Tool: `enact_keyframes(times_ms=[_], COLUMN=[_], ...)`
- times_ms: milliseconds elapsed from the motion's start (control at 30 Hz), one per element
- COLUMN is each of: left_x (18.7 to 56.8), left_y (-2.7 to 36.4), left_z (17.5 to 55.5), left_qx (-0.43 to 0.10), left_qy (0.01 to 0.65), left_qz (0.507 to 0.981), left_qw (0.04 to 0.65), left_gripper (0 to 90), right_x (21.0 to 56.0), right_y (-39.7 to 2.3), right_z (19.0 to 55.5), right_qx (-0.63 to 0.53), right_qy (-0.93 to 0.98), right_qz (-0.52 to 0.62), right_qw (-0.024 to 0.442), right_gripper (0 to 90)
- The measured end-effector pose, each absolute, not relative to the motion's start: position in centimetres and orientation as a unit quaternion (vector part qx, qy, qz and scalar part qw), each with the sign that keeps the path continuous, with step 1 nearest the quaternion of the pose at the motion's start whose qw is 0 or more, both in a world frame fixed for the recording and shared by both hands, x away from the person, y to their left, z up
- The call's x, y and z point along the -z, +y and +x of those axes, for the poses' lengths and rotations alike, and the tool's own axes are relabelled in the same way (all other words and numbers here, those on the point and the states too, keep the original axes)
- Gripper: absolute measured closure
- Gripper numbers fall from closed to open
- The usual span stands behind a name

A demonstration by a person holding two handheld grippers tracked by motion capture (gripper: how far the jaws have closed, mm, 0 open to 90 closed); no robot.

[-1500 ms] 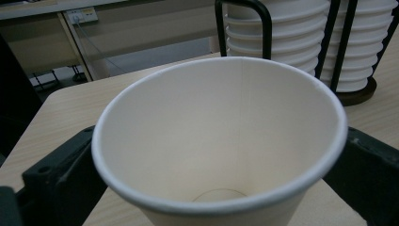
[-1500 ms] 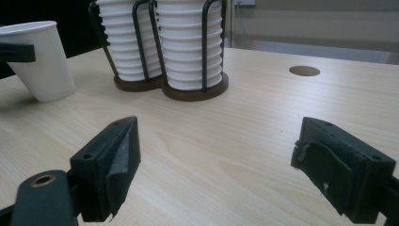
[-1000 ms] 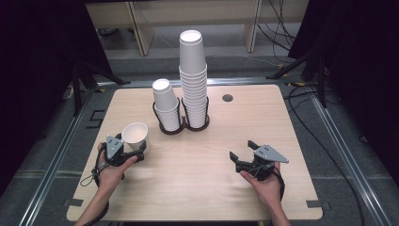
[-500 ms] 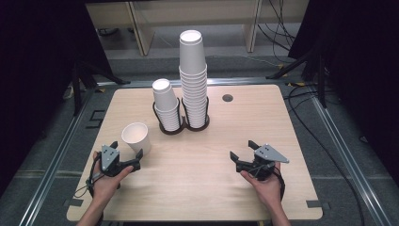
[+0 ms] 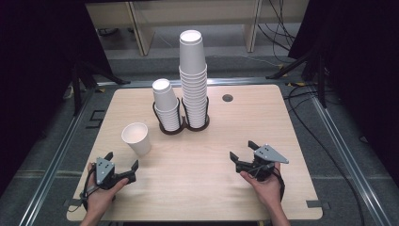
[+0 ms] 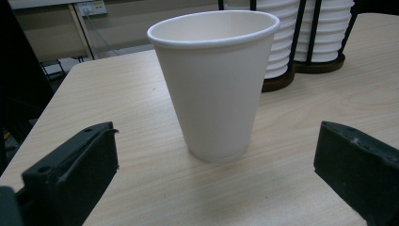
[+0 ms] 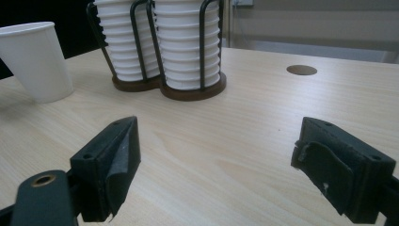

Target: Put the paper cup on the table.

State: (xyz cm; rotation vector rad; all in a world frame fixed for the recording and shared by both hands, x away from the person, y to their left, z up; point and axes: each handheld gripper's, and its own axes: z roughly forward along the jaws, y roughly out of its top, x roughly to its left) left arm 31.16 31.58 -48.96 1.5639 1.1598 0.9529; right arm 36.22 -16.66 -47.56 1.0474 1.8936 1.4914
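A single white paper cup (image 5: 136, 138) (image 6: 214, 84) stands upright on the wooden table (image 5: 197, 169), left of centre. Behind it, a black wire holder (image 5: 181, 123) carries a short cup stack (image 5: 165, 103) and a tall cup stack (image 5: 194, 80). My left gripper (image 5: 122, 160) sits near the front left edge, open, a short way back from the cup. The cup is ahead of its jaws, and they do not touch it. My right gripper (image 5: 242, 149) rests at the front right, open and holding nothing, facing the holder (image 7: 188, 89).
A round cable hole (image 5: 227, 98) (image 7: 301, 70) lies in the table behind the right side. Metal rails run along both table sides. Cables trail on the floor at the back right. Bare wood (image 7: 226, 141) spans the stretch between the two grippers.
My left gripper has drawn back from the single cup toward the table's near edge. The cup stays standing where it was. The right gripper has not moved.
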Motion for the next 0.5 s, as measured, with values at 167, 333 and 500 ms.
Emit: enact_keyframes(times_ms=[167,333,500], left_x=[49.56,49.67,49.56], left_y=[31.26,31.07,31.2], left_z=[30.59,30.48,30.39], left_qx=[-0.386,-0.389,-0.383], left_qy=[0.473,0.473,0.475], left_qz=[0.635,0.63,0.634], left_qw=[0.473,0.478,0.475], left_gripper=[0.0,0.0,0.0], right_x=[47.77,47.99,48.2], right_y=[-16.81,-16.72,-16.49], right_z=[36.27,35.99,36.07], right_qx=[-0.55,-0.547,-0.554], right_qy=[0.694,0.693,0.686], right_qz=[0.389,0.396,0.402], right_qw=[0.256,0.253,0.247], right_gripper=[14.9,14.9,14.9])
